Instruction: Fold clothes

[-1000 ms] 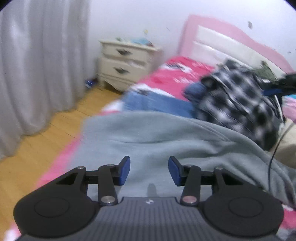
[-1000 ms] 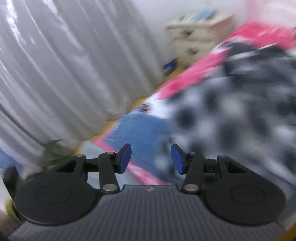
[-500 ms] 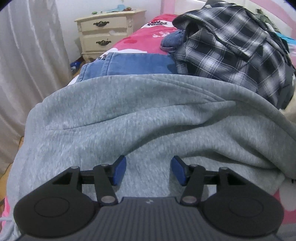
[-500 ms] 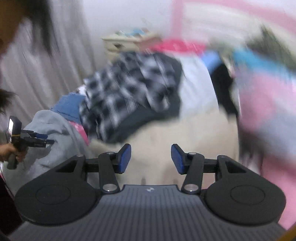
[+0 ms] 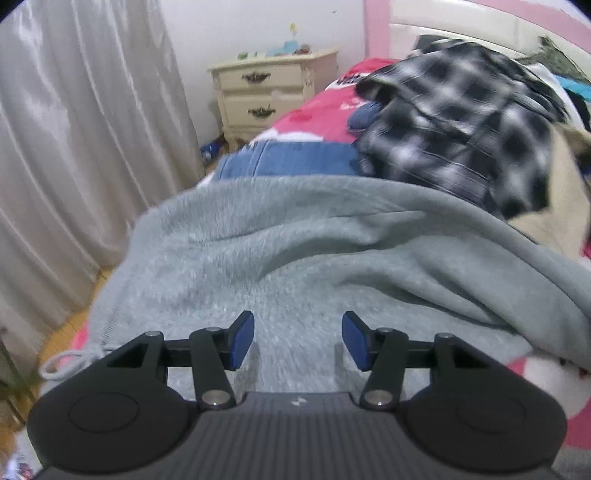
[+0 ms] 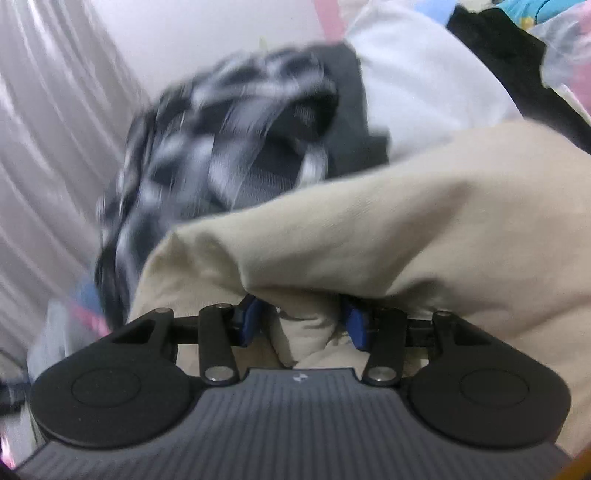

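Observation:
A grey sweatshirt (image 5: 295, 254) lies spread on the bed in the left wrist view. My left gripper (image 5: 297, 339) is open and empty, low over its near part. Behind it lie blue jeans (image 5: 291, 158) and a black-and-white plaid shirt (image 5: 461, 118). In the right wrist view a beige garment (image 6: 388, 229) fills the lower half; a fold of it bulges between the pads of my right gripper (image 6: 301, 325), whose jaws still stand wide apart. The plaid shirt (image 6: 207, 155) lies behind it, blurred.
A cream nightstand (image 5: 273, 88) stands by the pink bed frame (image 5: 376, 26). Grey curtains (image 5: 74, 147) hang on the left over a wooden floor. A white garment (image 6: 417, 74) and a black one (image 6: 517, 55) lie at the back right.
My right gripper has dropped down into the beige garment, so cloth now sits between its pads. My left gripper has pulled back slightly over the grey sweatshirt.

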Available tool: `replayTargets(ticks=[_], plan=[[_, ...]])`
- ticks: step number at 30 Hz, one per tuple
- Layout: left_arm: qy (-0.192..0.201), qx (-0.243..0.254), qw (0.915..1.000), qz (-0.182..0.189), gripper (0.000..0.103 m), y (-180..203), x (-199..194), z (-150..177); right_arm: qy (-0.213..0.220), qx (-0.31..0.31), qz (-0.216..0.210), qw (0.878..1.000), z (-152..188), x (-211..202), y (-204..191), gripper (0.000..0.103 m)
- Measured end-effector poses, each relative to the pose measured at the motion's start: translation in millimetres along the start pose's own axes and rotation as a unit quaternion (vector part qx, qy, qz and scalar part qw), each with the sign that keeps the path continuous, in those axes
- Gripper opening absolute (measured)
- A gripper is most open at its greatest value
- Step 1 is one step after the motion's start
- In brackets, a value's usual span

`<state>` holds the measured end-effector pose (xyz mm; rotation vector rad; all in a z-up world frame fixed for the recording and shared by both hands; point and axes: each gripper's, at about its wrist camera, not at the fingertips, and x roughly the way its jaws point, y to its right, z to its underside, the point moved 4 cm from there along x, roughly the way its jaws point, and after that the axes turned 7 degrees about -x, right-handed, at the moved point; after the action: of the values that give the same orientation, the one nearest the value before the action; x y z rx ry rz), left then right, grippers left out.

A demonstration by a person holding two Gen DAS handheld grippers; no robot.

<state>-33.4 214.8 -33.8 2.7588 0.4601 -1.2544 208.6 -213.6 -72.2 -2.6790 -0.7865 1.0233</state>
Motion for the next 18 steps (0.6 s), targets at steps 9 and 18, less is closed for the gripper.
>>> replayTargets(ticks=[9, 18], plan=[[-0.024, 0.042, 0.9988, 0.005, 0.054, 37, -3, -2, 0.041, 0.038, 0.021, 0.998, -52, 62, 9, 0.046], [-0.032, 0.165, 0.9792, 0.114, 0.063, 111, -5, -23, -0.086, 0.037, -0.04, 0.995, -32, -71, 12, 0.047]])
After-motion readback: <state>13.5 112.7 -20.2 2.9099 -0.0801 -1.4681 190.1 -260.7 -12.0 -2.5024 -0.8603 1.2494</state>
